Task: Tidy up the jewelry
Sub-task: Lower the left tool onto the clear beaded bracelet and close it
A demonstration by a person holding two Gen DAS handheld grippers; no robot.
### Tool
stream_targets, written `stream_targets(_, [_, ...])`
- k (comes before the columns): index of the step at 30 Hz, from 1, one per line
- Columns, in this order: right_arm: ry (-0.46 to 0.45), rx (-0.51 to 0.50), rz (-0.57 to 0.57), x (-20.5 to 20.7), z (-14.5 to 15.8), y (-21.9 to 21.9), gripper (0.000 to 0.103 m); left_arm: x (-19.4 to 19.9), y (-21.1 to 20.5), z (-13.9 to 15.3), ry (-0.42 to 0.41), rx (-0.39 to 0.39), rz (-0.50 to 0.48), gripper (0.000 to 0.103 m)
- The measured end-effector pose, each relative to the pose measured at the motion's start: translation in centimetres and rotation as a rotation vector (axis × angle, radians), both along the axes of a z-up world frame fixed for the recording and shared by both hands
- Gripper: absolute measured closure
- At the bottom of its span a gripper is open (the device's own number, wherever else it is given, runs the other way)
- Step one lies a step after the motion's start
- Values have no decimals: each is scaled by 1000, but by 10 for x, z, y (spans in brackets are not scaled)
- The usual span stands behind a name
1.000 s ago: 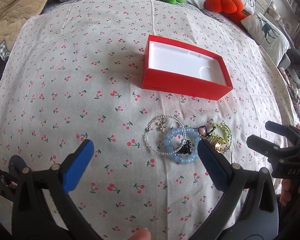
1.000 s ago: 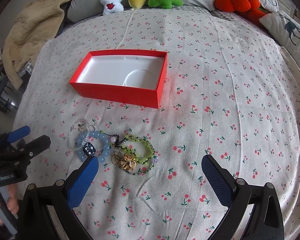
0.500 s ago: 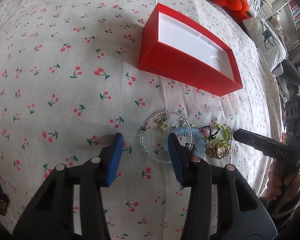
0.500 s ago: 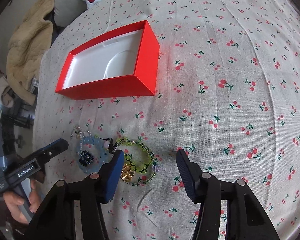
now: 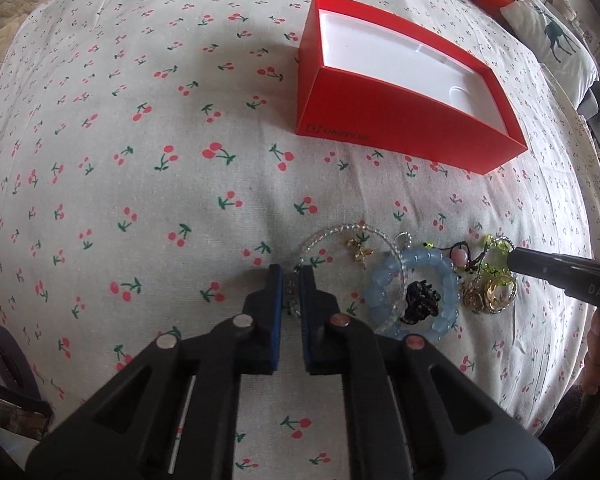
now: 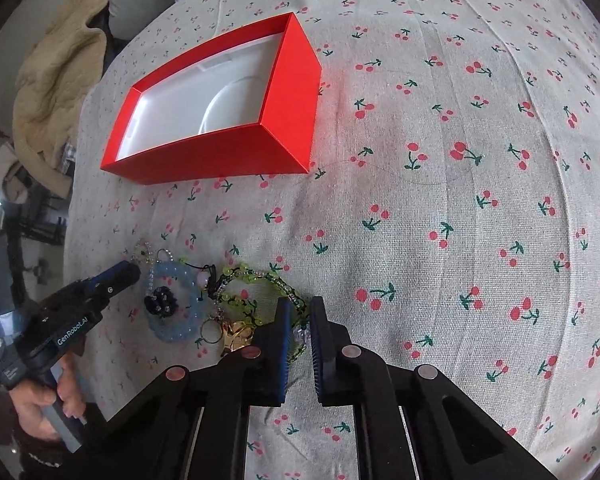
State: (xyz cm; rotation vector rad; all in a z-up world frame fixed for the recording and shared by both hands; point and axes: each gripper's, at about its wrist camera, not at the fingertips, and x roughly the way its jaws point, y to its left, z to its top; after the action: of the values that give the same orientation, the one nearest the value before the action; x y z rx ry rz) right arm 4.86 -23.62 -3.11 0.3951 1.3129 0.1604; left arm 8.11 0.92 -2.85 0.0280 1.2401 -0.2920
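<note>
Jewelry lies in a small tangled heap on the cherry-print cloth [image 5: 148, 184], near its front edge and just in front of the red box [image 5: 384, 128]. The box is open and has nothing in it.

The left gripper [image 5: 290, 280] is nearly closed, with its tips pinching the thin clear bead bracelet [image 5: 342, 229]. The right gripper [image 6: 298, 316] is also nearly closed, on the green bead bracelet [image 6: 260, 274]. I think it has hold of the beads, but the tips hide that spot.

These pieces look light and floppy. The strings are thin, so a hard pull could snap one. The best place to hold is a free loop at the outside of the heap.

The blue bead bracelet [image 5: 412, 292] lies across the clear one, with a black charm [image 5: 420, 300] in its middle. Gold rings [image 5: 490, 294] sit touching the green beads. So lifting one piece may drag another along.

Stuffed toys, pillows and a tan blanket [image 6: 56, 68] are far back and not in the way.
</note>
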Motion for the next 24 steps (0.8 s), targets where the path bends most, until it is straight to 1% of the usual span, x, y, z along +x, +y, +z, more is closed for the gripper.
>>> stream_targets(4, [-34, 2, 2, -2, 9, 2, 97, -2, 6, 4, -4, -19, 5, 98])
stream_targets(14, [-132, 7, 13, -15, 44, 7, 98, -18, 20, 28, -66, -62, 3, 98])
stream_targets(24, [-215, 40, -2, -23, 74, 10, 99, -23, 15, 56, -125, -112, 11, 99])
